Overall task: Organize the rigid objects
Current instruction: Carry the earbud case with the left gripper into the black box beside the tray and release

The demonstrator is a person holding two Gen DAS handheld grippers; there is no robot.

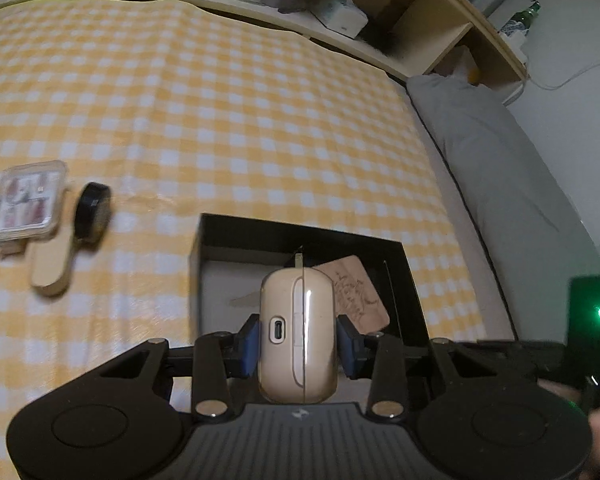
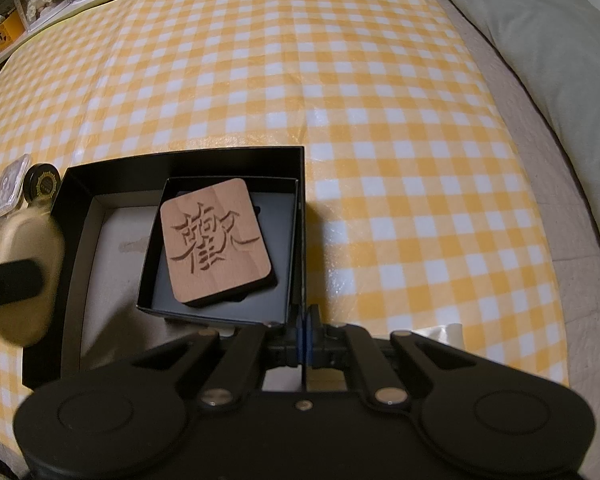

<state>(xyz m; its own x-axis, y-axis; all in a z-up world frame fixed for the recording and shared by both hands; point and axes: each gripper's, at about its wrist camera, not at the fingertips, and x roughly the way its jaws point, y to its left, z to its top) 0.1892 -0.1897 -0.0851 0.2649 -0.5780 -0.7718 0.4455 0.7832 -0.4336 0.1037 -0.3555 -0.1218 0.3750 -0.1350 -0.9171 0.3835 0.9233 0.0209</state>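
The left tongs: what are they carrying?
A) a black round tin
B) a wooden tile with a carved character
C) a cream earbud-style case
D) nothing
C: the left tongs have their blue pads pressed on both sides of the cream case, above the black box.

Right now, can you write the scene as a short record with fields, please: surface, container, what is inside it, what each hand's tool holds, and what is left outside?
surface: yellow checked cloth
container: open black box
inside: smaller black tray holding an engraved wooden tile
left gripper: shut on a cream earbud case, above the box
right gripper: fingers shut on the box's right wall
outside, left of the box: clear plastic case, black round tin, wooden piece
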